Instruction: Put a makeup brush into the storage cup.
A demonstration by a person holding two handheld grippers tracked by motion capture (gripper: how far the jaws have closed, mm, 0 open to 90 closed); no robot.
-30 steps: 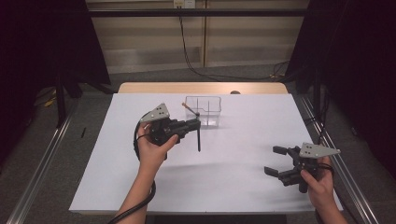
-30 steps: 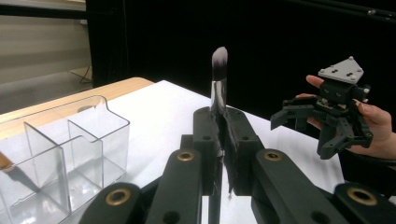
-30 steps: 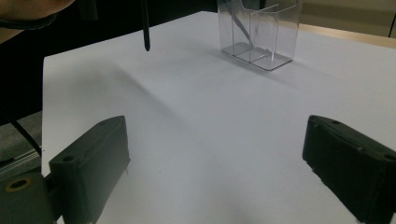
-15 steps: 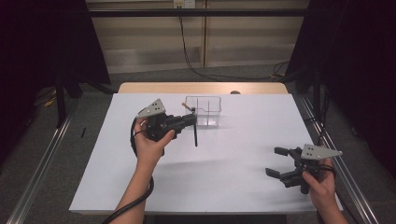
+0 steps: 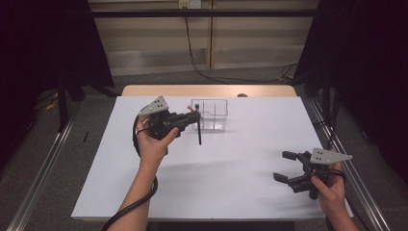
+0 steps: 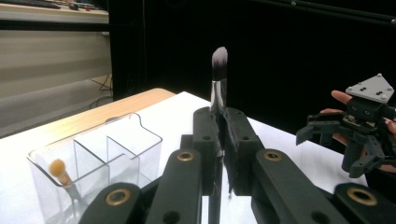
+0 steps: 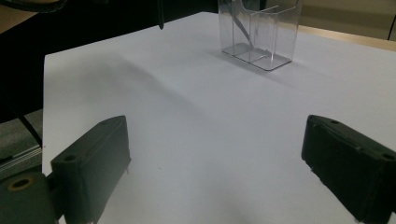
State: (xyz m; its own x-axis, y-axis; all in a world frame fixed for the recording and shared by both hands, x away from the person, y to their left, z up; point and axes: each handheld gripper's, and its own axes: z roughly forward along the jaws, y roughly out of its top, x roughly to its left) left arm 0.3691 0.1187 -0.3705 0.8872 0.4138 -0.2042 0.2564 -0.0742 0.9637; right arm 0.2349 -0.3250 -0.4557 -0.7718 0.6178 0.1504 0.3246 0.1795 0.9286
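Note:
A makeup brush [image 5: 199, 131] with a dark handle hangs handle-down from my left gripper [image 5: 195, 117], which is shut on it just left of the clear organizer [image 5: 211, 115]. In the left gripper view the brush [image 6: 218, 79] stands between the closed jaws of the left gripper [image 6: 222, 135], its white-and-dark bristles pointing up. The clear organizer [image 6: 98, 154] holds a small orange-tipped brush [image 6: 58, 169] in one compartment. My right gripper [image 5: 284, 166] is held open at the near right of the table, with nothing between its jaws.
The white table top [image 5: 231, 159] spreads between the two grippers. A wooden strip [image 5: 207, 90] runs along its far edge. Metal rails [image 5: 43, 159] flank the table. In the right gripper view the organizer [image 7: 259, 32] stands far ahead of the open right gripper [image 7: 215, 154].
My left gripper has risen a little and drifted toward the organizer with the brush in it. The right gripper has stayed almost still.

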